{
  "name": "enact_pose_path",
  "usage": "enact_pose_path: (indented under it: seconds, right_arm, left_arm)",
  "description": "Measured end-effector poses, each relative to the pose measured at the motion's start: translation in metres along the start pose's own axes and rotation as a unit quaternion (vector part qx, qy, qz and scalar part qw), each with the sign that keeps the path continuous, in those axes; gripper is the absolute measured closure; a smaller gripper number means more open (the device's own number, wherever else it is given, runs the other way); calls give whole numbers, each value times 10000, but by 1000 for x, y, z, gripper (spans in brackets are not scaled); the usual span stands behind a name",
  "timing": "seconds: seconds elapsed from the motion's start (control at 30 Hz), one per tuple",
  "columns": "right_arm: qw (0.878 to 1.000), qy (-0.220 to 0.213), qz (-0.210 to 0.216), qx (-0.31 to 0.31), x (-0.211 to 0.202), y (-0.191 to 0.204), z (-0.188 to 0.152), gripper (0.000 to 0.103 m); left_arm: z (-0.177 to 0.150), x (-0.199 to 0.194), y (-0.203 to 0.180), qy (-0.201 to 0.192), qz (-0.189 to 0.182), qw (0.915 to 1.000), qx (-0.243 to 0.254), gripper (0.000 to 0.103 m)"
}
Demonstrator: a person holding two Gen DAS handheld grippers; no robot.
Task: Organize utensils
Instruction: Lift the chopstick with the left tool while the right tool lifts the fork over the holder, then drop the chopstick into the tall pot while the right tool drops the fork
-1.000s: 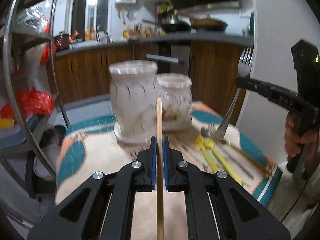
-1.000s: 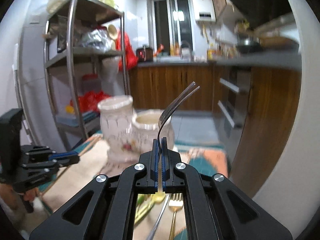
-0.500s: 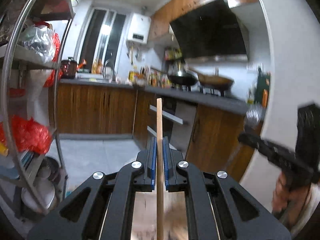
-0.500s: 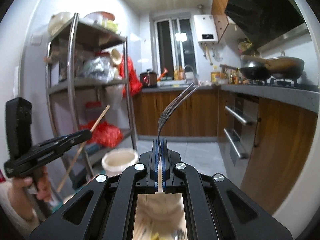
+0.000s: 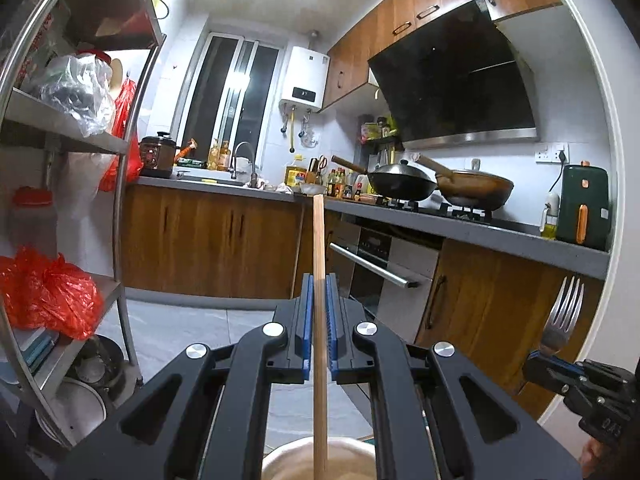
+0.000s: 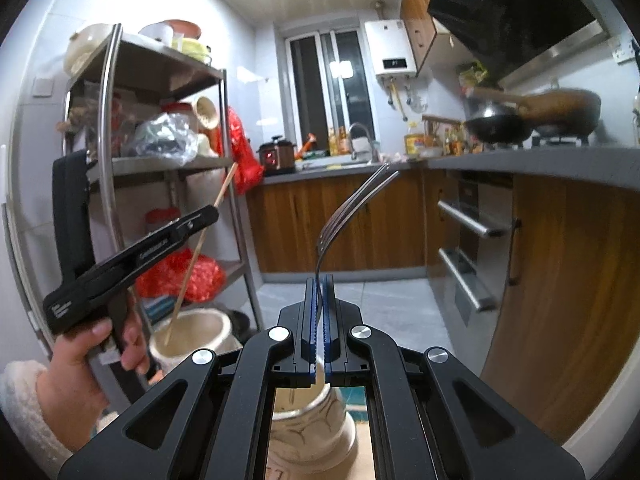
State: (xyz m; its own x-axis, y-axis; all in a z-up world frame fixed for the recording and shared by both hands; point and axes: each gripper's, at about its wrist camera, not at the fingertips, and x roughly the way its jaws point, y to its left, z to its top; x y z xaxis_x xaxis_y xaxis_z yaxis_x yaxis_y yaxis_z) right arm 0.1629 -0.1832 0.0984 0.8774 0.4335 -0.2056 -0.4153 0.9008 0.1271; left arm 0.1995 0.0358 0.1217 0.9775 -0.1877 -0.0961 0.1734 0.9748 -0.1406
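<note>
My left gripper (image 5: 319, 280) is shut on a thin wooden chopstick (image 5: 318, 236) that stands almost upright between its blue pads. From the right wrist view, the left gripper (image 6: 210, 215) holds the chopstick (image 6: 198, 250) slanted, its lower end inside the mouth of a cream ceramic jar (image 6: 192, 332). That jar's rim (image 5: 340, 450) shows at the bottom of the left wrist view. My right gripper (image 6: 319, 285) is shut on the handle of a metal fork (image 6: 352, 208), tines up, above a second patterned jar (image 6: 308, 420). Seen from the left wrist, the right gripper (image 5: 534, 362) and fork (image 5: 564, 312) are at the right edge.
A metal shelf rack (image 6: 108, 152) with red bags (image 5: 48, 292) stands to the left. Wooden cabinets, an oven (image 5: 384, 268) and a counter with two woks (image 5: 404, 184) fill the back and right. A person's hand (image 6: 100, 344) grips the left tool.
Both grippers rose and both views tilted up from the table to the kitchen. The jars dropped to the bottom of the views. The chopstick's lower end now sits in the left jar's mouth.
</note>
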Motion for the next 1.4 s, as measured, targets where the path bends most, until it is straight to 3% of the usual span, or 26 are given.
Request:
enact_pose_path:
  seconds: [0.2, 0.57, 0.97, 1.03, 1.17, 1.27, 1.4]
  right_arm:
    - [9995, 265, 101, 101, 15, -5, -15, 100]
    - [9973, 717, 157, 97, 39, -2, -34, 99]
    - [9957, 906, 97, 153, 44, -2, -42, 98]
    - [9957, 906, 110, 164, 44, -3, -43, 90]
    - [9965, 806, 118, 196, 40, -5, -42, 76]
    - [9965, 775, 134, 282, 34, -8, -41, 57]
    - [9971, 626, 110, 415, 17, -11, -34, 24]
  left_arm:
    - [-17, -11, 3, 42, 61, 9999, 69, 97]
    - [-48, -36, 9, 755, 332, 9964, 207, 97]
    - [-56, -43, 4, 775, 551, 9946, 405, 93]
    - [-55, -42, 6, 773, 605, 9945, 378, 80]
    - [-54, -46, 9, 726, 664, 9946, 323, 70]
    - [-55, -50, 11, 724, 689, 9946, 278, 58]
    - [-59, -61, 11, 700, 759, 9945, 182, 32]
